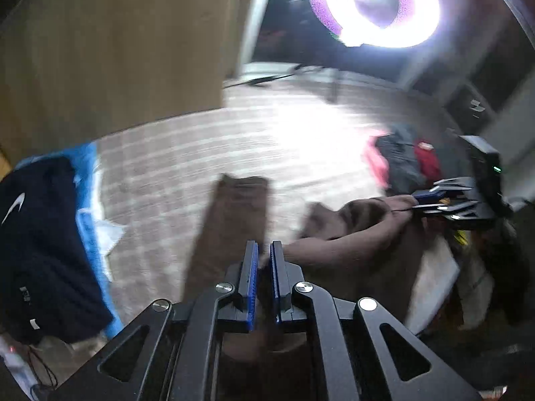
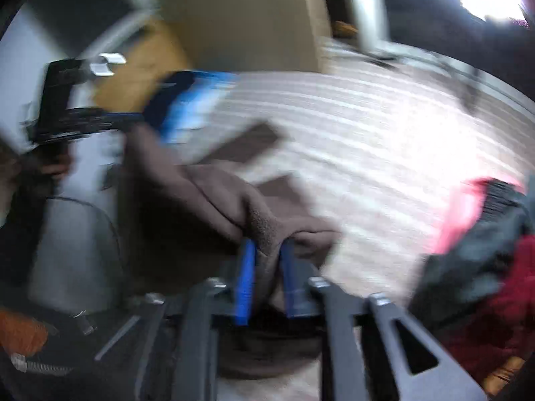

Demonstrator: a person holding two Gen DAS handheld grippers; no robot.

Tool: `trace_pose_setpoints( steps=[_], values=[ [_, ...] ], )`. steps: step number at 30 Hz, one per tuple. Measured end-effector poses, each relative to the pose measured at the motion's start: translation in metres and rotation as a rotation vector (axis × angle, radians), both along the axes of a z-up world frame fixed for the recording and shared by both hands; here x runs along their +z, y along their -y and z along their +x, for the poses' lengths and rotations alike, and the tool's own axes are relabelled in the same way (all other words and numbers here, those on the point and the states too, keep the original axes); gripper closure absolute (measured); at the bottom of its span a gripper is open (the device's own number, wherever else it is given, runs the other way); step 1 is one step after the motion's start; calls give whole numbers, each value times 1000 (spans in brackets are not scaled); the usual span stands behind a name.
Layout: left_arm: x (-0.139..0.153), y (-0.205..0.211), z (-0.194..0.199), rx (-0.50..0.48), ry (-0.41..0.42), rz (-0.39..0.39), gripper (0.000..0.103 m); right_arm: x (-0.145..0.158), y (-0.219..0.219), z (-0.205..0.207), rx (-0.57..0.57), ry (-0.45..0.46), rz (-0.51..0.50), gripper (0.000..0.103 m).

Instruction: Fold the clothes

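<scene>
**Brown fleece strung between our two grippers**

Blue pads of our left gripper (image 1: pixel 264 267) sit pressed together on a thin fleece (image 2: pixel 214 197) edge. Our right gripper (image 2: pixel 267 260) stands half spread with a thick fold bunched between its pads. From the striped bed (image 1: pixel 187 147) the soft, nubby garment hangs, long axis running gripper to gripper, legs trailing flat.

You hold a plain brown fleece garment (image 2: pixel 267 220) over a pale bedcover (image 1: pixel 207 140) with thin light stripes. Your fingers (image 1: pixel 251 277) carry blue pads on black frames. A navy garment (image 1: pixel 43 240) with a white swoosh lies on blue cloth (image 1: pixel 88 173); the pile (image 2: pixel 485 250) is pink, dark grey and red.
</scene>
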State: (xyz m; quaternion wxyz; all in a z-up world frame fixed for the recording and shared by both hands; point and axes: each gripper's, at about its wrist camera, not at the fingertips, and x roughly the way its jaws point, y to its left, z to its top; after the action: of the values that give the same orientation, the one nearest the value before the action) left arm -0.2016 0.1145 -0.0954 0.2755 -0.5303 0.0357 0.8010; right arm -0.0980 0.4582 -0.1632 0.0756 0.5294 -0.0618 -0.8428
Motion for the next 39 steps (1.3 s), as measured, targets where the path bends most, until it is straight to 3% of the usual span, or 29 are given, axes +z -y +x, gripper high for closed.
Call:
trace_pose_setpoints(
  steps=[4, 7, 11, 14, 15, 17, 18, 21, 26, 27, 28, 29, 34, 37, 39],
  values=[
    [-2, 36, 12, 32, 7, 27, 97, 9, 8, 0, 99, -66, 43, 55],
    [6, 59, 47, 22, -4, 21, 84, 5, 32, 0, 215, -76, 81, 54],
    [-4, 72, 83, -20, 43, 27, 68, -15, 64, -9, 347, -41, 152, 54],
    [-29, 63, 96, -60, 98, -21, 68, -30, 76, -11, 405, -28, 215, 53],
    [-39, 58, 99, -77, 115, -41, 68, -33, 74, -13, 407, -20, 212, 54],
    [-56, 51, 103, -100, 142, -79, 68, -38, 69, -18, 396, 8, 189, 89],
    [-63, 48, 105, -110, 152, -95, 68, -36, 65, -17, 382, 16, 166, 96],
    [-70, 43, 113, -140, 152, -98, 68, -19, 47, -1, 358, -3, 127, 96],
    [-76, 28, 115, -188, 161, -73, 69, -3, -4, 21, 198, 15, 44, 96],
    [-77, 23, 115, -200, 158, -70, 73, -6, -6, 23, 191, 20, 41, 96],
    [-78, 20, 114, -204, 161, -72, 93, -8, -6, 25, 187, 26, 39, 96],
    [-79, 18, 113, -201, 168, -77, 98, -10, -7, 27, 183, 31, 36, 96],
    [-53, 38, 125, -130, 149, -38, 98, -16, -9, 35, 185, 54, 12, 96],
    [-48, 56, 142, -83, 198, 25, 95, -22, -15, 42, 167, 67, -22, 96],
    [-57, 55, 154, -97, 222, -31, 89, -31, -12, 45, 171, 88, -5, 96]
  ],
)
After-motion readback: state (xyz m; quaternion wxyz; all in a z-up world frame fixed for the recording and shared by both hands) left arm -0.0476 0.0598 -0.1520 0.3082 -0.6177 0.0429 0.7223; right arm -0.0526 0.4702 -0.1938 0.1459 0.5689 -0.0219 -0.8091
